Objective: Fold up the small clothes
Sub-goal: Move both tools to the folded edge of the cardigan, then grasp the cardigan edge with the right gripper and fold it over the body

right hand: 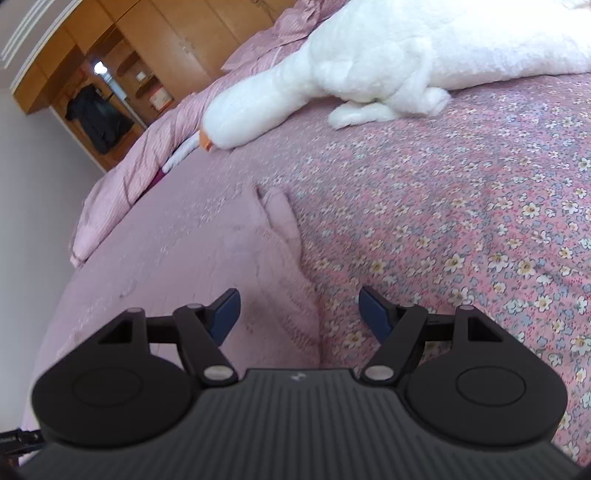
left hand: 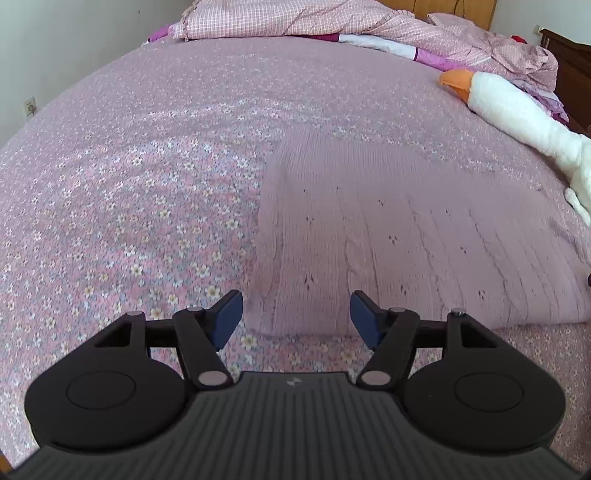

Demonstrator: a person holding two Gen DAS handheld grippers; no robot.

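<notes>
1. Pink cable-knit garment [left hand: 406, 236], soft and ribbed, lies spread flat on the bed's pink floral sheet [left hand: 129, 221], toward the near edge.
2. Left hand-held gripper [left hand: 296, 317] hangs released over the garment's near-left corner, its blue pads apart with nothing between them.
3. Right hand-held gripper [right hand: 300, 314] is also released, empty, poised over the garment's right border [right hand: 288, 295], where a narrow sleeve-like strip [right hand: 282, 218] runs away along the side.
4. Judged from this lay, a fold has been set down or a new one is about to start; the knit looks flat but whether it is already doubled I cannot tell.
5. Next move probably calls for lowering each set of pads onto a hem corner, pinching only the knit and not the sheet beneath, since the colours nearly match.
6. Open sheet lies to the left and beyond the garment, giving room to swing a fold.
7. White plush goose with orange beak [left hand: 517, 110] lies near the right side, and a rumpled pink checked quilt [left hand: 295, 18] sits well apart at the head.
</notes>
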